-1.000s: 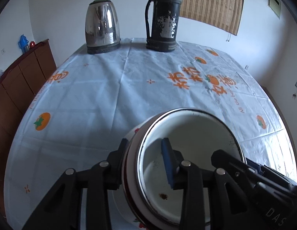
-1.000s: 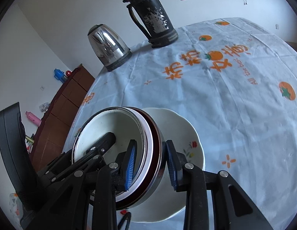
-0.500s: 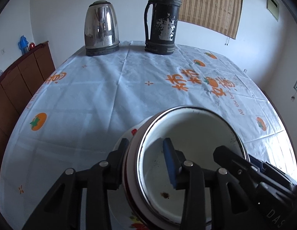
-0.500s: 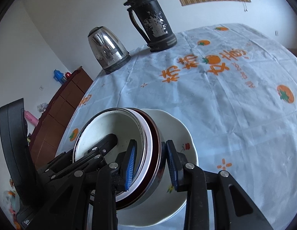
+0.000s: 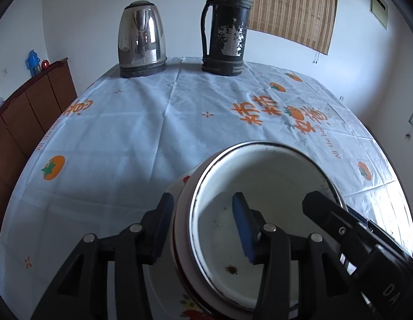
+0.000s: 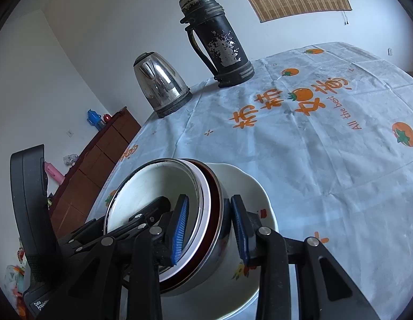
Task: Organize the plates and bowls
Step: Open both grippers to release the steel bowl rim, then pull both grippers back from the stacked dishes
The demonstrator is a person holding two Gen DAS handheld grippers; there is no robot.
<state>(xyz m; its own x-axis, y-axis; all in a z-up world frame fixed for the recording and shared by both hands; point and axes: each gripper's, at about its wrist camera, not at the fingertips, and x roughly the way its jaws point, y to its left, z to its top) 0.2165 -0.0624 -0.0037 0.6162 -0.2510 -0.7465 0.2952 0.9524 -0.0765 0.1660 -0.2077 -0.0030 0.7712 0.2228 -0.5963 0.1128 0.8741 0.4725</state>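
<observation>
While bowl stack (image 6: 164,213) sits nested on plate (image 6: 259,200), left hand-held gripper (image 5: 203,224) jaws opening around rim; right hand-held gripper (image 6: 209,229) clamps stack wall. Stacking seems nearly done; release left.

The worktop (image 5: 132,144) is covered by a pale cloth printed with orange fruit, orange characters and the words "All the best". At its far edge a steel kettle (image 5: 141,38) and a worn black flask (image 5: 225,25) stand upright beside each other, apart. Near the front edge a white plate (image 6: 255,194) with a flower print lies on the cloth, with stacked bowls (image 6: 164,186) on it.
</observation>
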